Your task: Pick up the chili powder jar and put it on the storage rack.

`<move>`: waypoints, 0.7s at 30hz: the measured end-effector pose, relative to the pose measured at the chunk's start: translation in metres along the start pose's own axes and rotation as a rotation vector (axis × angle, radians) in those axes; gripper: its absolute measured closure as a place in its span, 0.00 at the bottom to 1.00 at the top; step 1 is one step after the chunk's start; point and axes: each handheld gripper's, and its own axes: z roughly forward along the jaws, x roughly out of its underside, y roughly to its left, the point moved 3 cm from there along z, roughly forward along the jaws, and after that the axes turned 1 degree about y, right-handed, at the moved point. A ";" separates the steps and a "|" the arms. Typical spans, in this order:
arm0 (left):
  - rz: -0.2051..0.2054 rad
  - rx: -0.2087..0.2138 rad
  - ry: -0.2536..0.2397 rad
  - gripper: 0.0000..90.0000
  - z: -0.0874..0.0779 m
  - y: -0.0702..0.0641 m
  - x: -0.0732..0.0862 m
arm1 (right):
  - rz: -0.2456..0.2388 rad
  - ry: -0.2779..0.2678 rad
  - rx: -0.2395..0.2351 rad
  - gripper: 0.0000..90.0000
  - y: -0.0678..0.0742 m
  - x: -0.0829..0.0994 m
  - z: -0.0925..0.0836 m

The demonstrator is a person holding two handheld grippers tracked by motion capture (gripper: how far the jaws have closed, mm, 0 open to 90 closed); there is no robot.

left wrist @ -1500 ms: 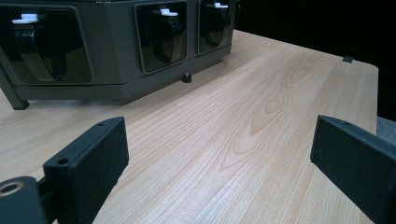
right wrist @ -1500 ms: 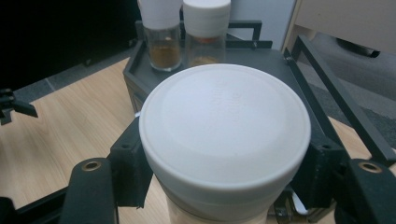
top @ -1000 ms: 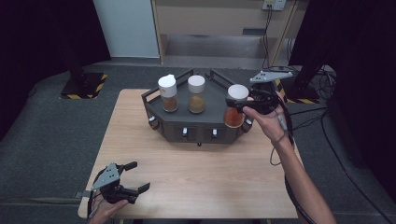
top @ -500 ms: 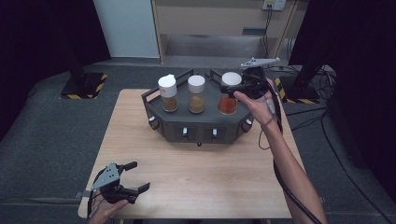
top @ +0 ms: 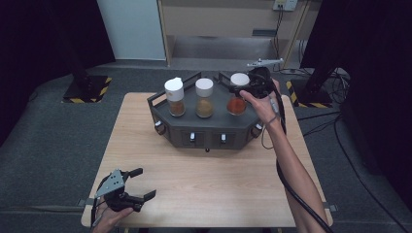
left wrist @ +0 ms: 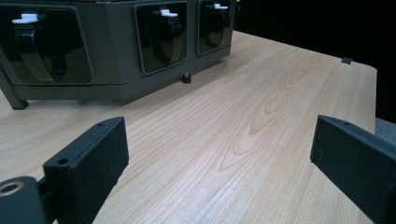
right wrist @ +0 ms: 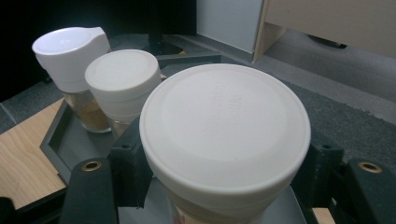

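A dark grey rack (top: 206,127) sits at the far middle of the wooden table (top: 209,179), and three white-capped jars stand in a row on top of it. From above, the left jar (top: 175,97) and the middle jar (top: 204,97) hold brownish powder, while the right jar (top: 238,94) holds something redder.

The right gripper (top: 247,89) is at the rack's right end, jaws clenched around the right jar just below its cap. The right gripper view shows what the high view cannot: both black jaws press against the jar (right wrist: 224,140) from either side, under its broad flat lid. Beyond it stand the middle jar (right wrist: 122,84) and the left jar (right wrist: 70,56), whose cap has a spout-like lip.

The left gripper (top: 138,183) rests near the table's front left corner, well apart from the rack, with its jaws spread wide and nothing between them. The left gripper view shows the rack's front face (left wrist: 116,42) close up, with dark recessed windows holding small white tabs and a little foot beneath, a detail lost from above.
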 end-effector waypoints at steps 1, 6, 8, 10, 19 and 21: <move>0.000 0.001 0.000 0.03 0.000 0.000 0.000 | 0.003 0.002 0.004 0.37 0.000 0.000 0.001; 0.000 0.002 0.000 0.03 0.000 0.000 0.000 | 0.008 0.000 0.018 0.37 -0.003 0.005 0.009; -0.001 0.001 -0.002 0.03 0.000 0.000 0.000 | 0.009 -0.001 0.023 0.37 -0.003 0.007 0.011; -0.002 0.002 -0.002 0.03 0.000 0.000 0.000 | 0.014 -0.001 0.022 0.37 -0.004 0.008 0.014; -0.001 0.001 -0.002 0.03 0.000 0.000 0.000 | 0.023 0.006 0.022 0.37 -0.006 0.012 0.024; 0.000 0.001 -0.001 0.03 0.000 0.000 0.000 | 0.028 0.008 0.021 0.37 -0.007 0.014 0.026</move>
